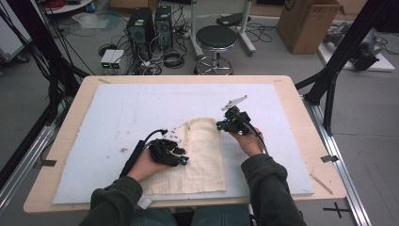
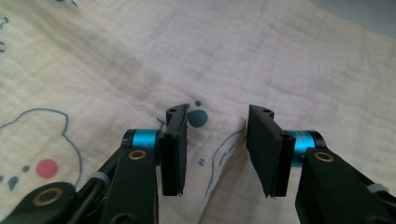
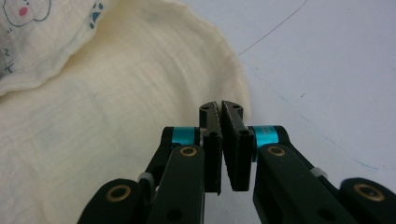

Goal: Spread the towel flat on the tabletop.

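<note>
Cream muslin cloth [image 1: 200, 157], right gripper [image 1: 221, 125] clenched on its far edge, left gripper [image 1: 182, 161] released above it.

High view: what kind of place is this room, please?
Probably a lab or workshop for recordings: desktop computers with tangled cables stand on the floor, beside a stool and a cardboard box.

L fingers [image 2: 217, 149] apart, R fingers [image 3: 220, 140] pinched.
</note>
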Action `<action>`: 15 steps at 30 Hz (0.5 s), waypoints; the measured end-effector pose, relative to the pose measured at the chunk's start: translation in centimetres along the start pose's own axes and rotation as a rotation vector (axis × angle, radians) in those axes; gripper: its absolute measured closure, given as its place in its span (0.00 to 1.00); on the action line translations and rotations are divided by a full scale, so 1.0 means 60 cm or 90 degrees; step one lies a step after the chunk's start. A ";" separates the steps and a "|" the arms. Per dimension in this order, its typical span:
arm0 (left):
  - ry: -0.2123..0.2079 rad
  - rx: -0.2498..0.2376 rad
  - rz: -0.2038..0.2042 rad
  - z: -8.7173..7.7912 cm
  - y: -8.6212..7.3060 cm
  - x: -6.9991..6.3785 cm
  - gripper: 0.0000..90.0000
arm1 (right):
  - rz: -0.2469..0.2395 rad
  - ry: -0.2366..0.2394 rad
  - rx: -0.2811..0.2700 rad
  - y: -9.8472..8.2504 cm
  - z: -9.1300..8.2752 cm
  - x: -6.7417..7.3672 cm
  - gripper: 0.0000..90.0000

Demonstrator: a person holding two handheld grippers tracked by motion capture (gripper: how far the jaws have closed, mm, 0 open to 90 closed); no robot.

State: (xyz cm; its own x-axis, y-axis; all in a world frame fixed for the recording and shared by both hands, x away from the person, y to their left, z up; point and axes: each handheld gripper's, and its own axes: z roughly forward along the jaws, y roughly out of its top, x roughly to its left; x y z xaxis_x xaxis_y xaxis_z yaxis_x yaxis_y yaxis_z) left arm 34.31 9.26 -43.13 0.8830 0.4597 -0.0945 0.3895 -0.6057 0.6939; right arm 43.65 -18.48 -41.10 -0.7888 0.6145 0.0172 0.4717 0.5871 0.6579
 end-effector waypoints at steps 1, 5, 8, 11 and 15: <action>0.000 0.001 -0.002 0.000 0.000 0.001 0.71 | 0.000 -0.001 -0.001 0.000 0.000 0.000 0.96; 0.004 -0.004 -0.003 -0.003 0.000 0.003 0.86 | -0.001 -0.001 -0.002 0.000 0.000 0.000 0.96; 0.020 -0.002 0.007 -0.005 0.001 0.002 0.94 | -0.001 0.000 -0.003 0.000 0.000 0.000 0.96; 0.026 -0.006 0.010 -0.009 0.001 0.002 0.96 | -0.002 0.001 -0.001 0.001 0.001 0.001 0.96; 0.034 -0.034 0.004 -0.022 0.003 0.003 0.97 | -0.001 0.000 -0.002 0.001 -0.002 0.002 0.96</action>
State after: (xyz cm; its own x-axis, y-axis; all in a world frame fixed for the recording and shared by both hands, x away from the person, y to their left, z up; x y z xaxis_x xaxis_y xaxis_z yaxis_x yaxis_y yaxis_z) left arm 34.22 10.11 -42.08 0.8696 0.4908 -0.0536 0.3689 -0.5737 0.7313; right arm 43.53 -18.43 -40.99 -0.7893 0.6137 0.0162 0.4693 0.5861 0.6605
